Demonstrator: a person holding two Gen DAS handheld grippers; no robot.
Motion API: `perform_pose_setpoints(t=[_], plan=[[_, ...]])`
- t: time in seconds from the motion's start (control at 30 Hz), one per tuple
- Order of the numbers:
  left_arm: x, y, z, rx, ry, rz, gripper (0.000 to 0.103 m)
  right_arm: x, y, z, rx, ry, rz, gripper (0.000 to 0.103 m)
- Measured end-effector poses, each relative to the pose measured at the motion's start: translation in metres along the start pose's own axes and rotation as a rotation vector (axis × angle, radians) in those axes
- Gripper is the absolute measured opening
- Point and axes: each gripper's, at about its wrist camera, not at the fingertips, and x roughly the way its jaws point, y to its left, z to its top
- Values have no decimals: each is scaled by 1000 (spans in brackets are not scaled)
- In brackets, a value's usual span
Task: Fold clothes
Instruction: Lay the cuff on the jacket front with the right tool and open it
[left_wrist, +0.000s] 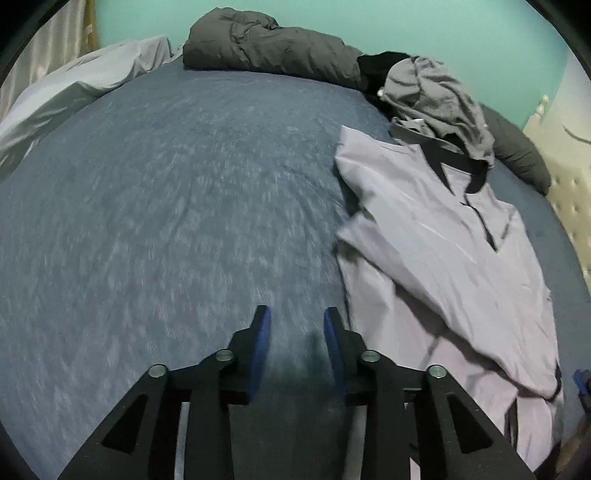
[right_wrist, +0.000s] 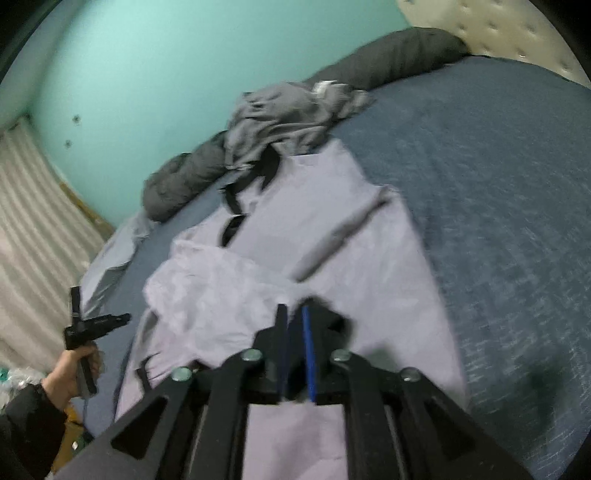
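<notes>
A lilac garment (left_wrist: 443, 258) with black neck trim lies partly folded on the right side of the blue bed (left_wrist: 166, 203). My left gripper (left_wrist: 297, 314) is open over bare sheet just left of the garment's edge, with nothing between its blue pads. In the right wrist view the same lilac garment (right_wrist: 314, 229) fills the middle. My right gripper (right_wrist: 293, 310) hovers over its near part, jaws a narrow gap apart, and I see no cloth between them. A hand (right_wrist: 70, 369) holds the left gripper's handle at the left edge.
A crumpled grey garment (left_wrist: 436, 96) lies at the lilac one's collar end. A dark grey duvet (left_wrist: 266, 48) and a dark pillow (left_wrist: 517, 151) line the far side. Pale fabric (left_wrist: 74, 88) is bunched far left. A cream tufted headboard (left_wrist: 565, 184) stands at the right.
</notes>
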Motion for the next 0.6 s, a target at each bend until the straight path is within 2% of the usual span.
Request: perform_pose_setpoints(t=[0.03,0.2,0.27,0.33,0.47,0.6], plan=[[-3,-2,-8,-8,-3,-10,40,4,9,-4,-4,23,36,30],[-21,3,-51,-69,-23,-46,49,36,61,-33,-93,168,108,32],[-25,6,-63,-99,-34,-60,51,52,80,-48,-138,238,125,37],[-27,5,-69,-88,-33,-59,51,69,94,-59,-181,302,107,42],[-34,5,-73,-51,-48,-68,53,102,111,-77,-217,398,61,42],[-34,11,-76,-52,-37,-88,55,124,120,-82,-208,423,33,43]])
